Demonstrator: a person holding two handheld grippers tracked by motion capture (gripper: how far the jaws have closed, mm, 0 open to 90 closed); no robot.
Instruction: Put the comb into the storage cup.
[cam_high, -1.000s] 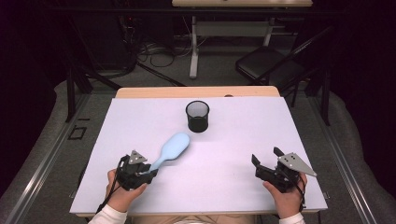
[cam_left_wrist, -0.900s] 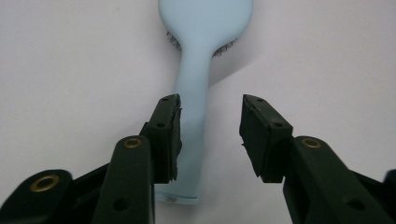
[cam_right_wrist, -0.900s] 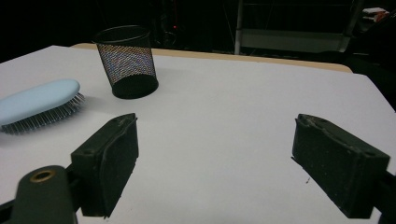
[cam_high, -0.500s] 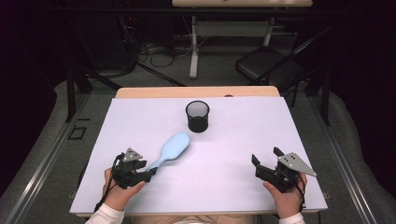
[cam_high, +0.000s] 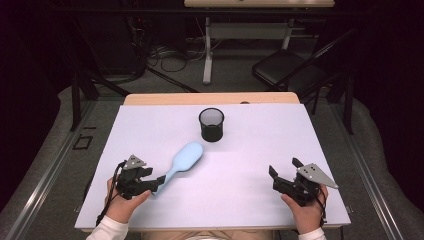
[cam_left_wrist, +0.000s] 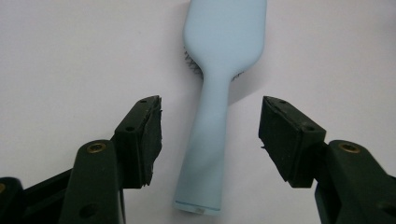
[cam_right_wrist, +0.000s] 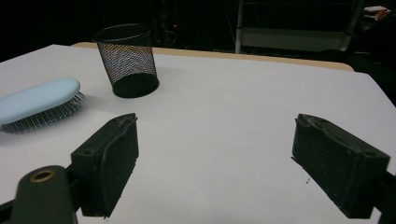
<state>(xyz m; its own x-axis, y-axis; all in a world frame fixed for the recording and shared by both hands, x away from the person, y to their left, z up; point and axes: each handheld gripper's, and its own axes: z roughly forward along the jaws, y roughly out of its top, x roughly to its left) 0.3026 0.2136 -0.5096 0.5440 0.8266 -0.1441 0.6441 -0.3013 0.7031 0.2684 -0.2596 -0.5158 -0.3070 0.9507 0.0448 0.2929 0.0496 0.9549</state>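
Left gripper (cam_high: 159, 180) low at the near left of the white surface (cam_high: 250, 150), jaws spread and just been opening, handle of the light blue hairbrush (cam_high: 181, 159) lying between them, pads clear of it on both sides; seen from the left gripper view (cam_left_wrist: 210, 126), same brush (cam_left_wrist: 219, 93) lying bristle-side down, smooth back up, handle end nearest the camera, head pointing away; gaps visible between each pad and the handle, wider on one side than the other; brush resting flat on the surface, running diagonally from the gripper up toward the black mesh cup (cam_high: 211, 124), head near the cup but apart from it; cup upright near the far middle of the surface; right gripper (cam_high: 284, 169) at the near right, well apart from brush and cup, jaws spread, nothing between them; from the right gripper view (cam_right_wrist: 215, 158), brush head (cam_right_wrist: 39, 105) and mesh cup (cam_right_wrist: 126, 60) off to one side, bare surface between the pads.
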